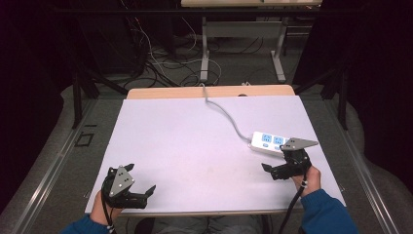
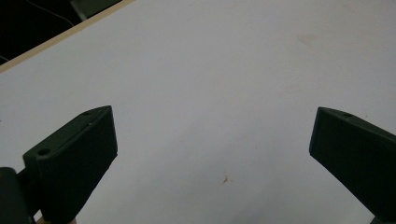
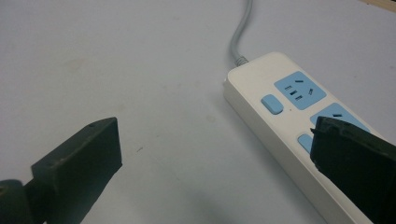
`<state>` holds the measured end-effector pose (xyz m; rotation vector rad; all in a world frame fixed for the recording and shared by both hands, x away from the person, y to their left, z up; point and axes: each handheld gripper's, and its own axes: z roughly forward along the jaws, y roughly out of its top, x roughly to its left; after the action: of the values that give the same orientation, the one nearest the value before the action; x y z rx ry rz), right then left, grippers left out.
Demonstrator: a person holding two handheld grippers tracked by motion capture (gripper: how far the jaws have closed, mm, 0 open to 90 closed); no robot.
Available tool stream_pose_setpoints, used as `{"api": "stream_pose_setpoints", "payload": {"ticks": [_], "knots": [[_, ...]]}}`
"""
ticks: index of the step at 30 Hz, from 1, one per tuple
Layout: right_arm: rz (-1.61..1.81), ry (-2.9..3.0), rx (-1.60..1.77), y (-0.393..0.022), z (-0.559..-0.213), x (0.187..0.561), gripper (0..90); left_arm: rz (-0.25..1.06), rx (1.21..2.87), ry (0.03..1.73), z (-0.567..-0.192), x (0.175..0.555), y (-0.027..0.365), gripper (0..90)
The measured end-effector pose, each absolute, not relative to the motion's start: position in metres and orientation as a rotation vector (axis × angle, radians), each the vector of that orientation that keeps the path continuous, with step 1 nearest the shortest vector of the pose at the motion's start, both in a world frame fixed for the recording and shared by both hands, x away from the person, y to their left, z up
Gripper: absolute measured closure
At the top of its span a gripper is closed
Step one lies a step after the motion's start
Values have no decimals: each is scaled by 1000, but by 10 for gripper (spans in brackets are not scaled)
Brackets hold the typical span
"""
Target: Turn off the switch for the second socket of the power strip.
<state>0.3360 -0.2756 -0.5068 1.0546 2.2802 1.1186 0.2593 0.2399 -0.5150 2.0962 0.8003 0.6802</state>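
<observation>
Here, right gripper point(image 1: 273, 169): held in the person's right hand point(image 1: 308, 179) near the table's right front edge, jaws spread wide with nothing between them; a grey three-cornered plate rides on top.
Right gripper up close point(image 3: 212, 140): in the right gripper view one black jaw hangs over bare white surface, the other sits in front of the power strip's near end.
Power strip point(image 1: 269, 142): white, with light blue sockets and blue buttons; it lies flat on the table just beyond the right gripper, partly covered by the grey plate.
Power strip detail point(image 3: 280, 105): one full socket and one button are plain to see; a second socket and button are half hidden behind the jaw.
Strip's cord point(image 1: 227, 113): grey, running in a curve from the strip's far end to the back edge of the table.
Left gripper point(image 1: 141, 184): held in the left hand point(image 1: 101, 207) at the table's left front corner, jaws wide apart and empty, well apart from the strip.
Left gripper up close point(image 2: 212, 135): bare white tabletop lies between the jaws, with a small brownish mark.
Table point(image 1: 185, 146): white top with a pale wooden strip along its back edge.
</observation>
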Motion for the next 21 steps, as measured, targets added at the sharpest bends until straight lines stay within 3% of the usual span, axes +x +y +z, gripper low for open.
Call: {"api": "stream_pose_setpoints", "payload": {"ticks": [21], "knots": [[1113,2260,1087,-281,-499,356,19,685,2097,803,-515,259,239,9]]}}
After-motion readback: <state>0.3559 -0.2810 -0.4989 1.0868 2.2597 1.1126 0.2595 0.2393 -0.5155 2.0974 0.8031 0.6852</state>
